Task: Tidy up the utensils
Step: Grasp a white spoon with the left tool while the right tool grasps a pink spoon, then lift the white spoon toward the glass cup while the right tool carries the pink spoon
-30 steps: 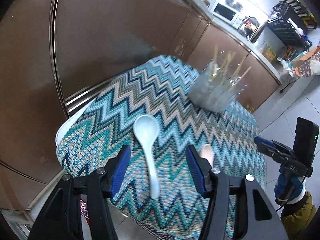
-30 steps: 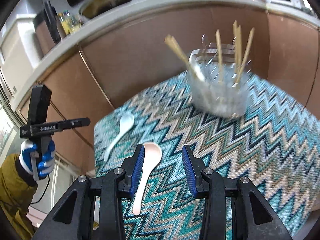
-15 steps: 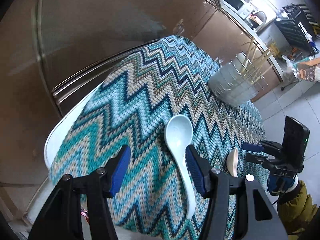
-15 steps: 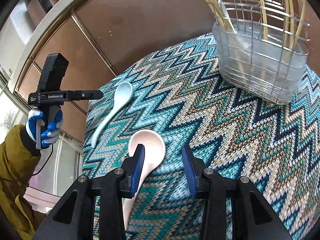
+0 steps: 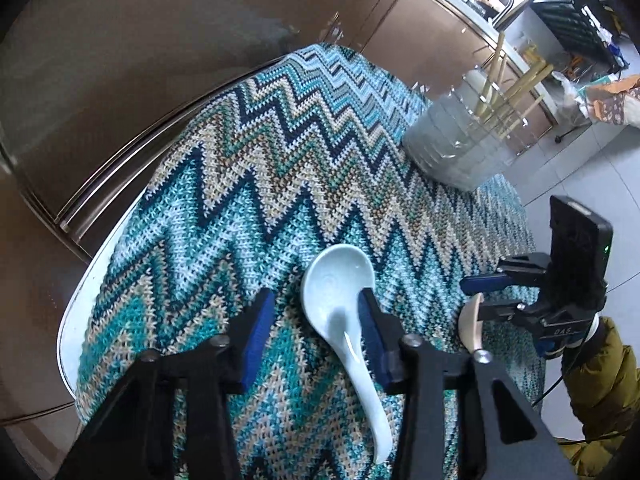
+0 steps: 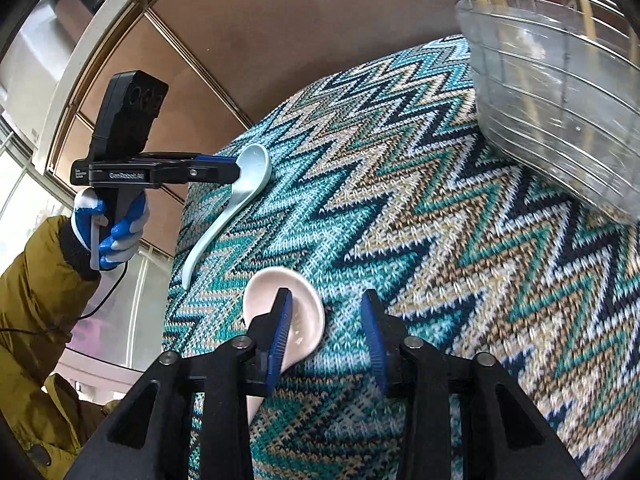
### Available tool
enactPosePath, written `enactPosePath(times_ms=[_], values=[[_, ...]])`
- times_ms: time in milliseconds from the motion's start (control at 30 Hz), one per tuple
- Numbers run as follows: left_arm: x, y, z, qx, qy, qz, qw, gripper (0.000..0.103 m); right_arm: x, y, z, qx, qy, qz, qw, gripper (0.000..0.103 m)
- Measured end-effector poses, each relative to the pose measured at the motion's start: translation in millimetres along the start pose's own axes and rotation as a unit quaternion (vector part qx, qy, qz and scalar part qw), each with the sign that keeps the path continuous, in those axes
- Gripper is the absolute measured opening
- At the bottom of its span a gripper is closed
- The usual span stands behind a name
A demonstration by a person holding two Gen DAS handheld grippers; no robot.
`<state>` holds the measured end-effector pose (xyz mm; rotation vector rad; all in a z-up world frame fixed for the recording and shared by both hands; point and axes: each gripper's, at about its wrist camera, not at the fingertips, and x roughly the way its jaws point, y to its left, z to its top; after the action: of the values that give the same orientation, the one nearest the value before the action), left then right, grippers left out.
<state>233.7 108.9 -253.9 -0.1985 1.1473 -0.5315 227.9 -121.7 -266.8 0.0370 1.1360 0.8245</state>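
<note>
Each tool hovers open over its own spoon on the zigzag-clothed surface point(image 5: 256, 168): the left tool point(image 5: 316, 316), whose jaws have just been closing, straddles the pale blue spoon point(image 5: 340, 292) (handle trailing back toward the camera) off-centre, while the right tool point(image 6: 326, 320) sits right of the pink spoon point(image 6: 304, 316).

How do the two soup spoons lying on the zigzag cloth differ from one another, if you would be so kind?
The pale blue spoon is bluish; the pink spoon is pinkish cream. The pale blue spoon lies by the left gripper, the pink spoon by the right gripper. The pink spoon lies farther from the cabinets. Both are glossy, bowl up, flat on the zigzag cloth.
</note>
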Motion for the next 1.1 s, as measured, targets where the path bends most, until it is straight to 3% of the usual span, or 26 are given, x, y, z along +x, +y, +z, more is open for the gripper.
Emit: enactPosePath(times_ms=[267, 667, 1100], values=[[10, -8, -2, 0.017, 0.01, 0.018, 0.9997, 0.01, 12, 10, 9, -0.042, 0.03, 0.002, 0.999, 0.012], [-2, -31, -9, 0.012, -0.036, 0.038, 0.9986, 0.005, -11, 38, -6, -0.066, -0.002, -0.069, 0.995, 0.007], [-56, -47, -17, -0.019, -0.115, 0.024, 0.9929, 0.005, -80, 65, -35, -0.038, -0.093, -0.145, 0.984, 0.006]])
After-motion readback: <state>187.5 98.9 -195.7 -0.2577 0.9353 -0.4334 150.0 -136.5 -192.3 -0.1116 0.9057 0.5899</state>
